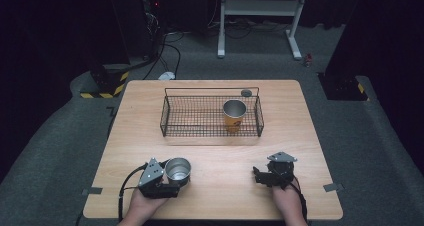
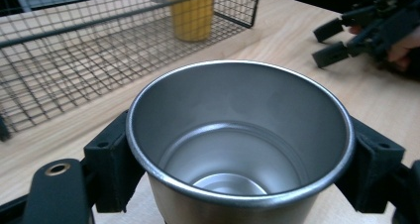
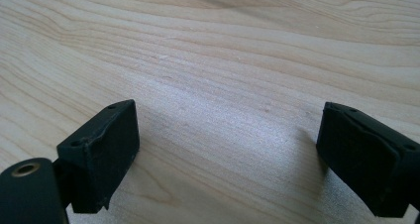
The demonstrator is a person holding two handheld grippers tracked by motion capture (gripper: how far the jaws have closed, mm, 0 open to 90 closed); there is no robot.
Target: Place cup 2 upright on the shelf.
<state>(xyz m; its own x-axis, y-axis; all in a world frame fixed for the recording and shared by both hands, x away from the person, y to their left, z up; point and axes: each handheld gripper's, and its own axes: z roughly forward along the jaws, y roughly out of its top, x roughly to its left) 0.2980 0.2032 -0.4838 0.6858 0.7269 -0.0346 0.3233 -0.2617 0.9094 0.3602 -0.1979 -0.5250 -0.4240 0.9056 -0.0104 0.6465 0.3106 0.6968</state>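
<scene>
My left claw [image 2: 237, 159] was clamped on the steel cup [image 2: 240, 135]; its smooth wall could slip free; my right claw [image 3: 228, 159] gaped empty.

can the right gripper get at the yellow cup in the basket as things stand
Probably yes. The right gripper has open, empty jaws, the table between is bare, and the yellow cup stands upright in the open-topped basket, so it could come in from above.
</scene>
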